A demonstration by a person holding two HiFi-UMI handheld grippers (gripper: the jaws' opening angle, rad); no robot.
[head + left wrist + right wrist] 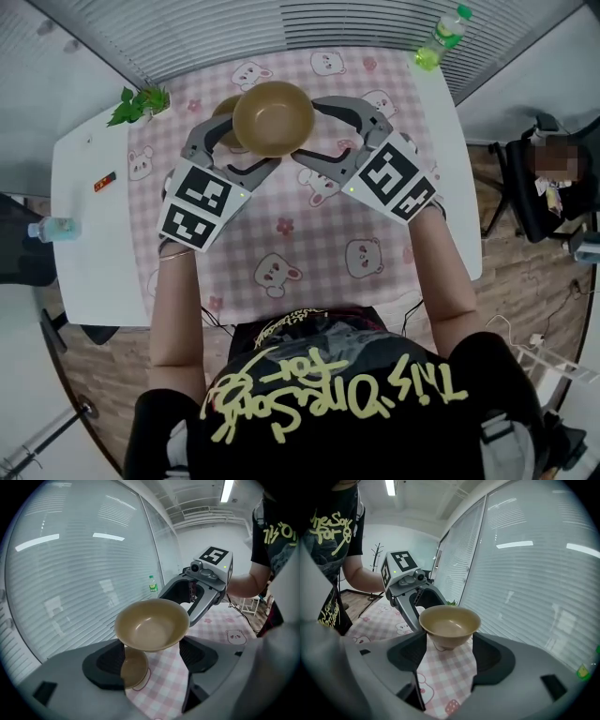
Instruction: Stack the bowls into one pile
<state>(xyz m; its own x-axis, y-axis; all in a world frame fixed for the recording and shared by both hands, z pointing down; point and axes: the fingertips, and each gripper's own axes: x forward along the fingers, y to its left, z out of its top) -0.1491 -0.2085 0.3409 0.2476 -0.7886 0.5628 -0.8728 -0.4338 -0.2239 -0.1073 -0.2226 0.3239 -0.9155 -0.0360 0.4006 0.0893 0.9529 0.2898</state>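
A tan bowl [273, 117] hangs in the air above the pink checked tablecloth [309, 239]. My left gripper [251, 141] comes at it from the left and my right gripper [307, 128] from the right, and both sets of jaws stand wide around its lower body. In the left gripper view the bowl [152, 625] sits between the dark pads [110, 660], touching them. The right gripper view shows the same bowl [450, 623] wedged between its pads [487, 653]. A second tan bowl [223, 106] rests on the cloth behind and below, mostly hidden; its rim [133, 668] also shows under the lifted bowl.
A green bottle [442, 39] stands at the table's far right corner. A small plant [141, 101] is at the far left, a clear water bottle [52, 228] at the left edge and a small red and black item [104, 181] nearby. A chair [530, 192] stands right of the table.
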